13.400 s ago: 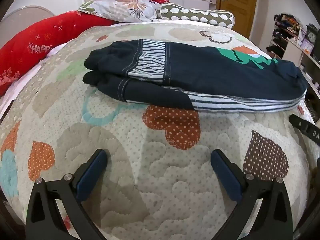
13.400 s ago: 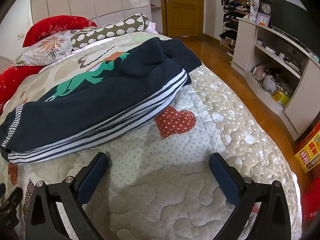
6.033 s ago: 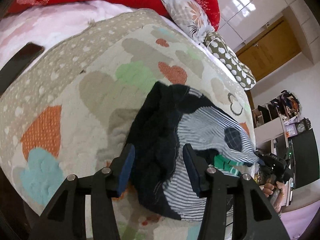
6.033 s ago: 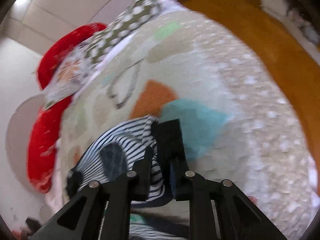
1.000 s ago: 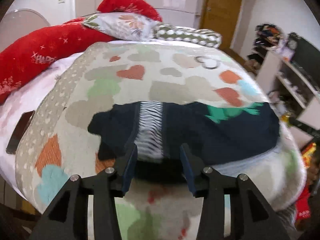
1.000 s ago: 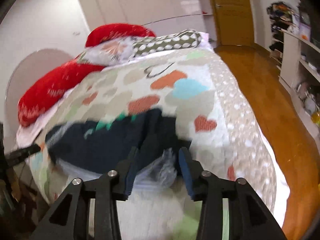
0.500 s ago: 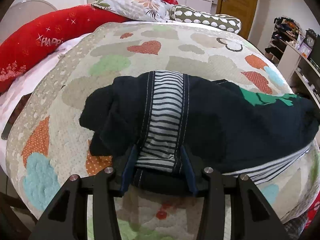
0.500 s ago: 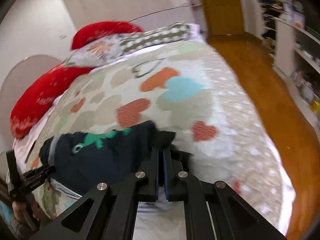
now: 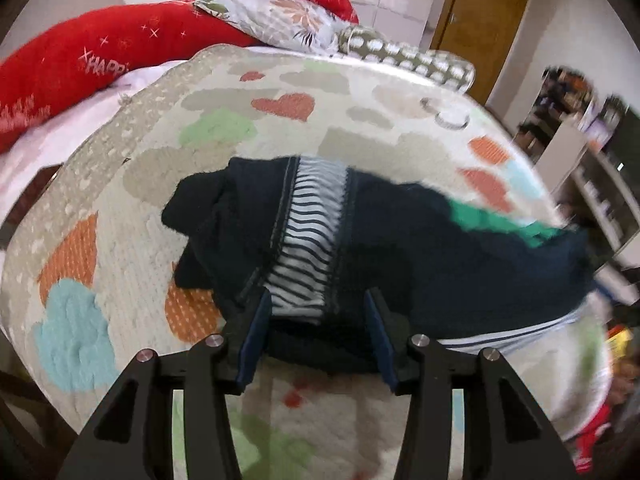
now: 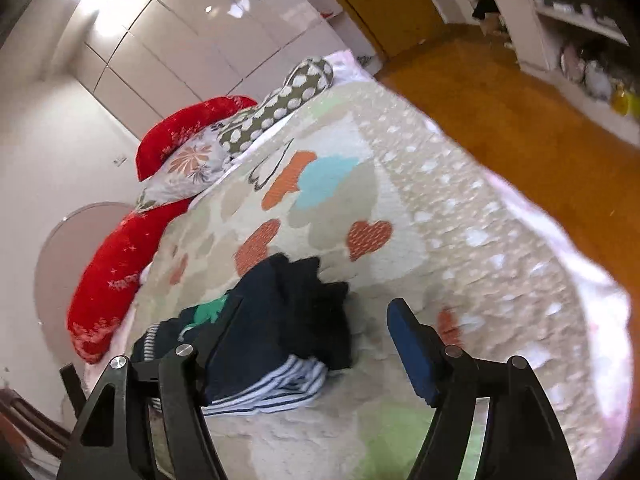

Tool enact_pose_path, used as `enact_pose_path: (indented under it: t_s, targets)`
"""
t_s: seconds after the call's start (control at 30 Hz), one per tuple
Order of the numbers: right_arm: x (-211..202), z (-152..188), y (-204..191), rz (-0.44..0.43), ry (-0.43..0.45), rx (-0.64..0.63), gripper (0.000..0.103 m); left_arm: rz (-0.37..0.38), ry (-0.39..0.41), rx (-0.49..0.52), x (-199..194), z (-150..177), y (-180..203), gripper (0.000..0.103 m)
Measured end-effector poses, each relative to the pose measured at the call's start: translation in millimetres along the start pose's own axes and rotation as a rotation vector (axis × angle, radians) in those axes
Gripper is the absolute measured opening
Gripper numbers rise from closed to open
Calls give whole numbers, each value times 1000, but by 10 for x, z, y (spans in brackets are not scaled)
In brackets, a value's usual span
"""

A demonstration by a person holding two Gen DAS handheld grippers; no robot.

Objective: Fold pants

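- Left wrist view: the folded navy pants [image 9: 420, 248] lie across the near part of the bed's quilt [image 9: 132, 208], with the striped black-and-white panel [image 9: 308, 240] facing me and a green print [image 9: 492, 220] toward the right end.
- My left claw [image 9: 316, 328] has its two blue pads on either side of the near edge of the pants, right under the striped panel; the pads are partly apart with cloth between them, and I cannot tell whether they actually pinch it.
- White and navy side stripes [image 9: 516, 332] show along the lower right edge of the bundle.
- Right wrist view: the same pants [image 10: 276, 328] sit in a low stack near the bed's edge, the striped hem [image 10: 268, 392] at the bottom of the stack.
- My right claw [image 10: 316, 344] is released, its pads spread wide; the left finger [image 10: 224, 332] overlaps the pants in this view, the right finger [image 10: 412, 348] is over bare quilt just beside them.
- Around the pants, the quilt is patterned with orange, teal and green hearts.
- At the head of the bed there are a long red pillow [image 9: 76, 60], a floral pillow [image 9: 280, 20] and a spotted olive bolster [image 9: 408, 60].
- Beyond the bed I see a wooden door [image 9: 480, 12], a wood floor [image 10: 520, 120] and white shelving [image 10: 560, 12].
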State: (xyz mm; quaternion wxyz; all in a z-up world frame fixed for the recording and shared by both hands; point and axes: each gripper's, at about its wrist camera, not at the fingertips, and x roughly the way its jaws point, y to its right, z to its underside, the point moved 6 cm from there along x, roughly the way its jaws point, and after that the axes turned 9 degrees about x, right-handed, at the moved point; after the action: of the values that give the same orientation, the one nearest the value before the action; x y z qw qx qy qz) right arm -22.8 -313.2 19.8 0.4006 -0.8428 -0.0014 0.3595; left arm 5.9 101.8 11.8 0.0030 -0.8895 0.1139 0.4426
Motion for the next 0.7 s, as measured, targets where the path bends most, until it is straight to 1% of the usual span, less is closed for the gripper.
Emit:
enact_pose_path:
  t_s: [0.1,0.17,0.23,0.27,0.3,0.33,0.37,0.5,0.67,0.7]
  targets:
    - [235,90,-60,-7,-55,1,77,35,24,-23,-182,27,41,47]
    - [462,179,-83,26,-93,-14,76,52,20,-38,-227,65,59,47]
    - [599,265,-96,39,-115,-20,63,52,15,-48,-241,99,64,47]
    - [642,296,-110,59,-120,-31,41,45,13,-49,-247,114,60,47]
    - [651,302,-109,65,-116,-27,24,39,11,-49,-252,125,52,47]
    - [633,291,-95,35,-118,4,20,33,8,-50,-254,135,44,47]
    - [599,263,-66,9,-116,45,18,29,5,-53,-255,143,34,47]
    - [449,120,-3,28,-66,59,15,32,-1,-75,-258,161,11,47]
    - [342,17,85,38,-35,79,15,23,-3,-46,-261,166,58,47]
    - [352,20,82,38,-38,70,19,23,-5,-40,-259,162,81,47]
